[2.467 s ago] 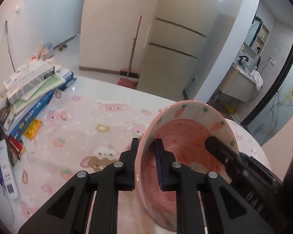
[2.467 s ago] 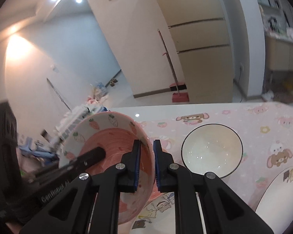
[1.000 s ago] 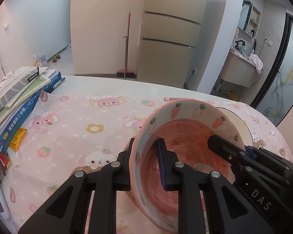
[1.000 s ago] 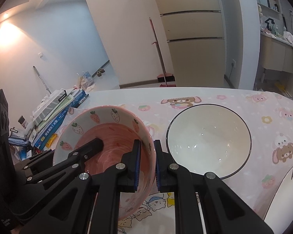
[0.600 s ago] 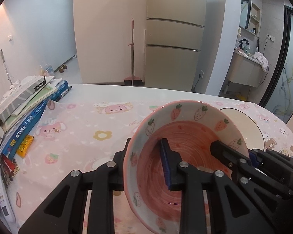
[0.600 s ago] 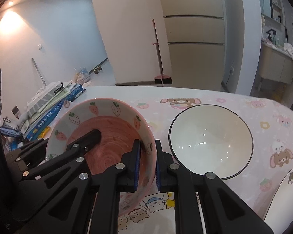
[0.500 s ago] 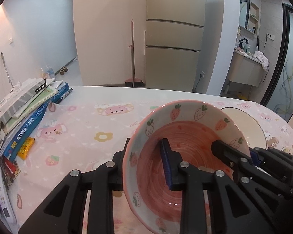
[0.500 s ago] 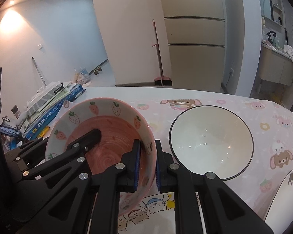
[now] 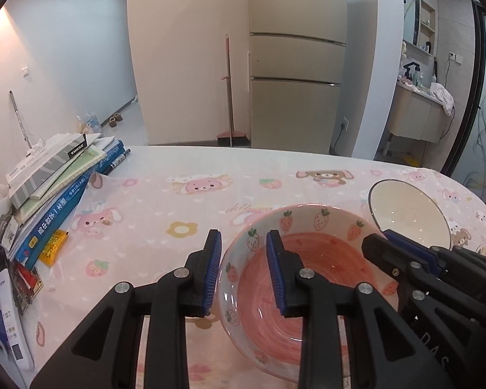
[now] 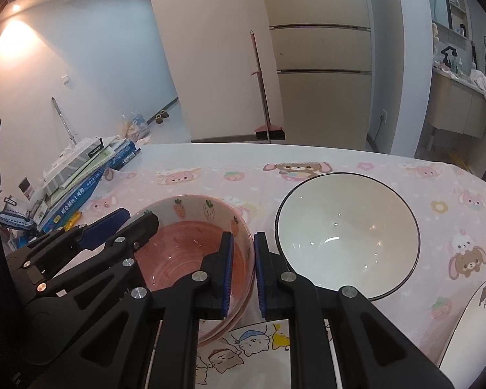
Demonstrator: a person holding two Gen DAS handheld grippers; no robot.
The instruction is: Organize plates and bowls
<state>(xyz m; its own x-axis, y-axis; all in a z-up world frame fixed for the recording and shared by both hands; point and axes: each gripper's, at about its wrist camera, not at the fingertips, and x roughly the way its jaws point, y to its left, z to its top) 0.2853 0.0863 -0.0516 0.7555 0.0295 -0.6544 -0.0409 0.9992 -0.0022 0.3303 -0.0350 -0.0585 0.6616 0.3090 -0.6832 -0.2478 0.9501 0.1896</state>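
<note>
A pink strawberry bowl rests level on the table, on a cartoon plate in the right wrist view, where it also shows. My left gripper is open, its fingers straddling the bowl's left rim without pinching it. My right gripper is open a little, its fingers either side of the bowl's right rim. A white bowl with a black rim stands just right of the pink one, also in the left wrist view.
A stack of books and boxes lies at the table's left edge. A white plate's edge shows at the near right. A pink cartoon tablecloth covers the table.
The pink bowl came down from a tilted, lifted hold to rest level on the table. Both grippers opened and let go of its rim.
</note>
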